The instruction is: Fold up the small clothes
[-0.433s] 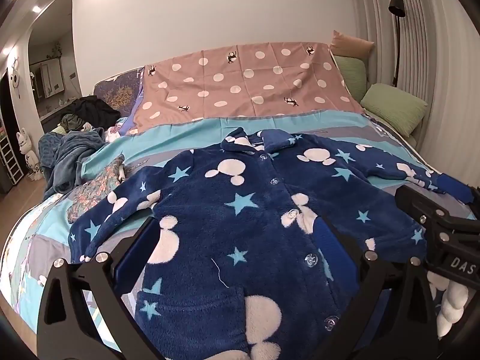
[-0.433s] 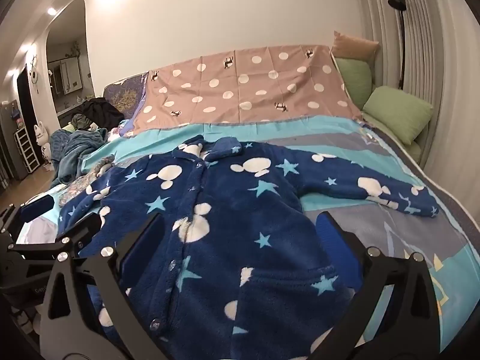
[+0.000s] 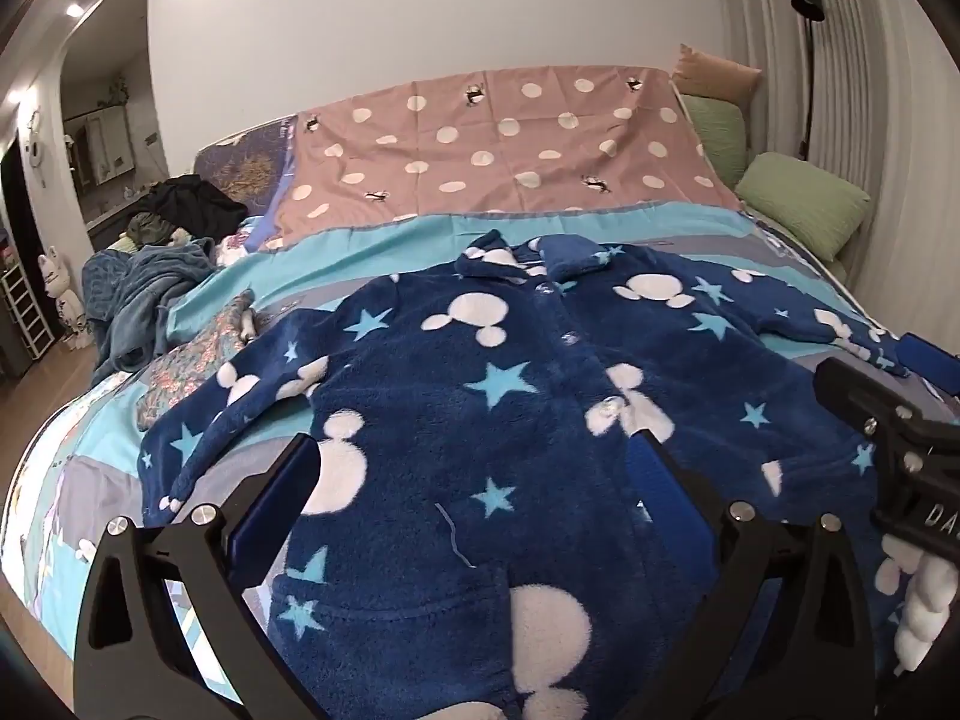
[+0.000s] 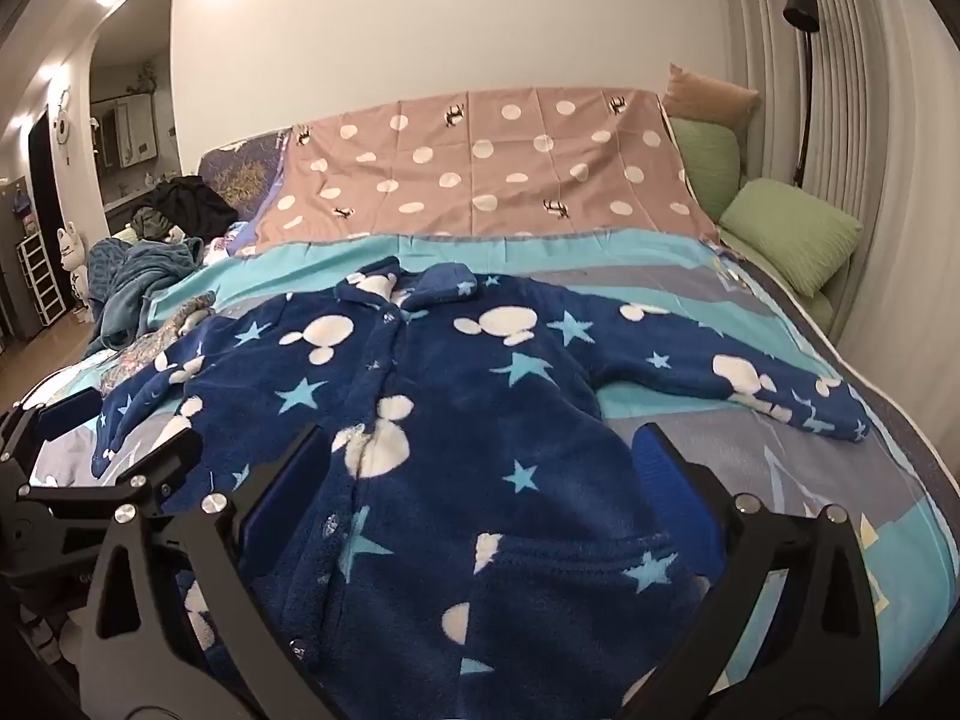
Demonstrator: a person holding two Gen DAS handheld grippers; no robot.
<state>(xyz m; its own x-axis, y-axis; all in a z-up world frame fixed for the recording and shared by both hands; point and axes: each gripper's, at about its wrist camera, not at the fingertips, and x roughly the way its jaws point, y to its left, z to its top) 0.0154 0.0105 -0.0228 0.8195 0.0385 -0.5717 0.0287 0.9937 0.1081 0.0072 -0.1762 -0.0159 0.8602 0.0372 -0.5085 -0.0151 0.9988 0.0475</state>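
Both jaws stand wide apart and grip nothing: the left gripper point(image 3: 474, 480) tilts downward over the lower half of the fleece jacket point(image 3: 510, 408), and the right gripper point(image 4: 474, 468) hangs beside it, over the same hem. One navy jacket with stars lies spread flat, buttoned, both sleeves out, on the bed point(image 4: 750, 450). Two green pillows point(image 4: 786, 234) and one tan sit at the head.
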